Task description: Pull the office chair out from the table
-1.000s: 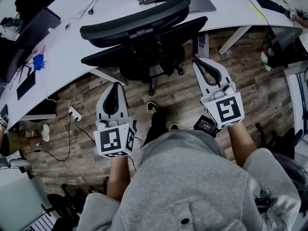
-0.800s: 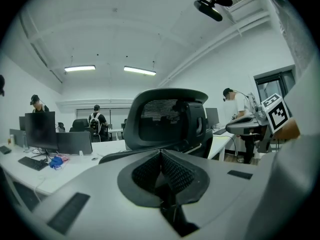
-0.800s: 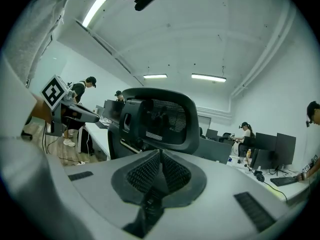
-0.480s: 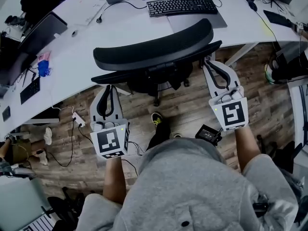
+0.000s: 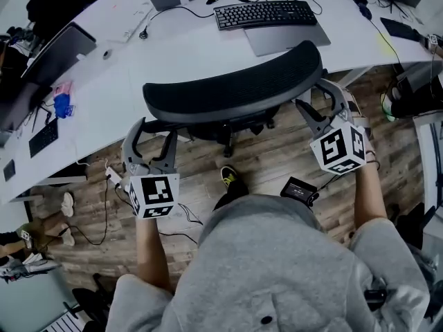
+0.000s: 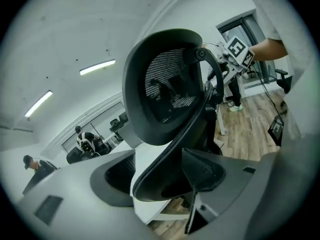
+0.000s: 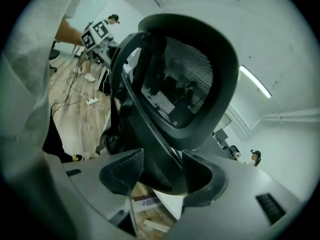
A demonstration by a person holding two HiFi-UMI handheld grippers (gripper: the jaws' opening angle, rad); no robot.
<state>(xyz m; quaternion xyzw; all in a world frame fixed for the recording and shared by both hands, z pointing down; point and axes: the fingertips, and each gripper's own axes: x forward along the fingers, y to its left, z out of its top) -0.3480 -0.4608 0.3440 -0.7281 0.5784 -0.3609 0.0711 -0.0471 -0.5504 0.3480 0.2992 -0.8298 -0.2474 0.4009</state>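
The black mesh office chair (image 5: 232, 88) stands tucked against the curved white desk (image 5: 173, 47), its backrest towards me. My left gripper (image 5: 152, 131) is at the backrest's left end, my right gripper (image 5: 322, 102) at its right end. Both pairs of jaws are opening, and each has the backrest's rim between its pads. In the left gripper view the chair's rim (image 6: 170, 84) runs down into the left gripper (image 6: 160, 176), with a gap at one pad. The right gripper view shows the rim (image 7: 185, 84) inside the right gripper (image 7: 162, 174) in the same way.
A keyboard (image 5: 266, 14) and a grey laptop (image 5: 287, 39) lie on the desk beyond the chair. On the wooden floor are a power strip (image 5: 111, 177) with cables and a small black device (image 5: 299, 191). My shoe (image 5: 230, 177) is just behind the chair.
Both grippers moved forward from beside my body to the two ends of the backrest and rolled. Their jaws, together before, now stand apart around the rim.
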